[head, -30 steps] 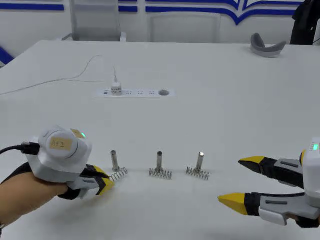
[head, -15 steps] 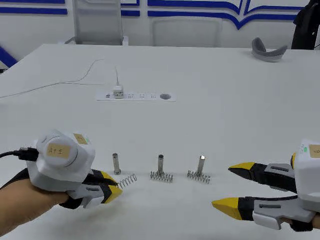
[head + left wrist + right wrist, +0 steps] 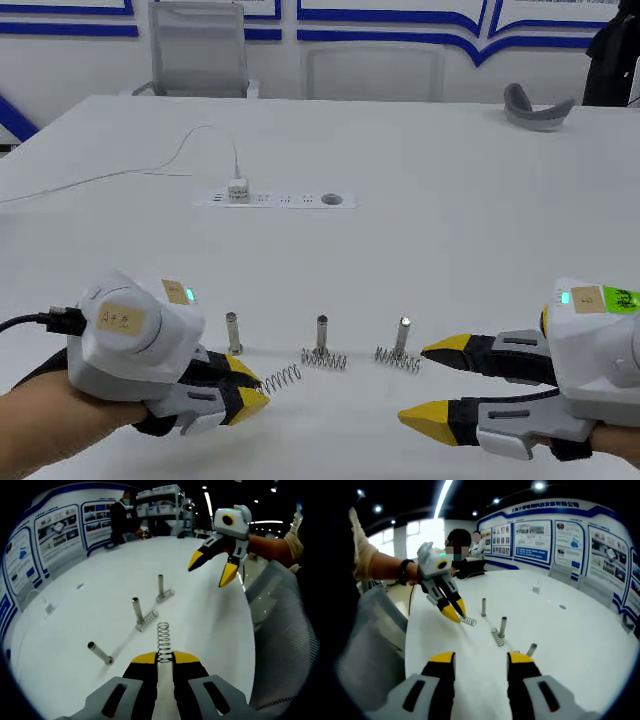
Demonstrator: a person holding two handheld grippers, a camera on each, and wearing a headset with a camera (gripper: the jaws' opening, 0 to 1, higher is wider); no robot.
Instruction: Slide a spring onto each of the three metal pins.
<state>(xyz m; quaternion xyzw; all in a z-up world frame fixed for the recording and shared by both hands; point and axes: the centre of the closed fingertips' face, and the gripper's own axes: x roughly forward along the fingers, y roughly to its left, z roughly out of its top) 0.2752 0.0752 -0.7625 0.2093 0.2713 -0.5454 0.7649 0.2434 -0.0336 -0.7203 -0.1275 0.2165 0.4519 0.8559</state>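
Left tongs [image 3: 250, 392], 7 o'clock: pinching a spring [image 3: 281, 378] | right tongs [image 3: 412, 382], 4 o'clock: spread | pins [image 3: 322, 332] upright between, on worktop [image 3: 420, 150]

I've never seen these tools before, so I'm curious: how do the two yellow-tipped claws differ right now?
The left claw is closed, pinching one end of a spring. The right claw is open and holds nothing. The left claw sits near the leftmost pin, the right claw near the rightmost pin. Both have yellow tips and white bodies.
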